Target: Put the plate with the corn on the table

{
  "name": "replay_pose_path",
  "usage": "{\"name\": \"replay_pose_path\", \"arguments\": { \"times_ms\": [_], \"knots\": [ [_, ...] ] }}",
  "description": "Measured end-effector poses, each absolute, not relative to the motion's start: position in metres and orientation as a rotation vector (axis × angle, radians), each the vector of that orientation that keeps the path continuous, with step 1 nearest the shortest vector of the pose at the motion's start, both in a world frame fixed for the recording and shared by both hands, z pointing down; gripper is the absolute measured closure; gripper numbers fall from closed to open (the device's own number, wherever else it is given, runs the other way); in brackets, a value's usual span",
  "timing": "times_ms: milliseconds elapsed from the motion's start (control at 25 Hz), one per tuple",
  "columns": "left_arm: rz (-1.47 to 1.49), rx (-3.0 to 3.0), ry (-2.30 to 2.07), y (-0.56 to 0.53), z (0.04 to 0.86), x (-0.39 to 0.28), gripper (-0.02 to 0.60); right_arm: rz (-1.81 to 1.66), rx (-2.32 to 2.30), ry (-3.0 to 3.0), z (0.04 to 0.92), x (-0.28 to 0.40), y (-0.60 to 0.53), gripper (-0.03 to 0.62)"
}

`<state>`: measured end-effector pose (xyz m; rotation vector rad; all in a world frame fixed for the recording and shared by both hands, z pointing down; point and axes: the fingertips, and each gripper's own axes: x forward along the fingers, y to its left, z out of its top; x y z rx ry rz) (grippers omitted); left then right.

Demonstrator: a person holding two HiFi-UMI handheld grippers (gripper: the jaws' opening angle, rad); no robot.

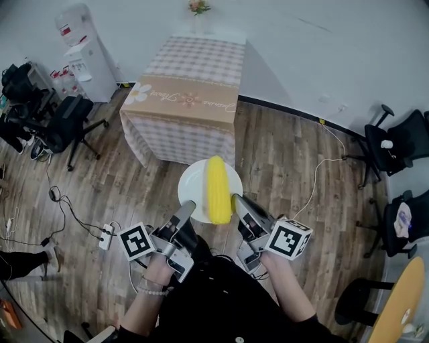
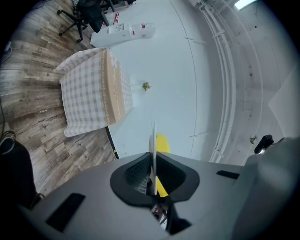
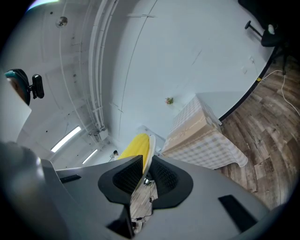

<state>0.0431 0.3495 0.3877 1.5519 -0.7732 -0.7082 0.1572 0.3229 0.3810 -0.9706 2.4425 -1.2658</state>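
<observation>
A white plate (image 1: 194,184) carries a yellow corn cob (image 1: 217,189) and hangs above the wooden floor, short of the table (image 1: 194,67). My left gripper (image 1: 188,209) is shut on the plate's near left rim, my right gripper (image 1: 237,203) on its near right rim. In the left gripper view the plate (image 2: 153,145) shows edge-on between the pads, with the corn (image 2: 162,143) behind it. The right gripper view has the plate rim (image 3: 147,154) pinched between the pads and the corn (image 3: 136,145) just above. The table (image 2: 91,91) with its checked cloth stands ahead (image 3: 199,133).
A water dispenser (image 1: 86,50) stands left of the table. Office chairs (image 1: 64,124) and cables (image 1: 67,214) crowd the floor at left, more chairs (image 1: 395,144) at right. A small flower vase (image 1: 198,8) sits at the table's far edge. A round yellow tabletop (image 1: 402,301) shows at lower right.
</observation>
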Motion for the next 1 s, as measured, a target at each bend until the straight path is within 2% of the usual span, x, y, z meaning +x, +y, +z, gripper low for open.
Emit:
{"name": "replay_pose_path", "arguments": {
  "times_ms": [1000],
  "knots": [
    [-0.689,1.568,-0.73,0.281,0.39,0.042,0.552,-1.243,-1.06,2.417,0.382,0.157,0.259,0.507]
  ]
}}
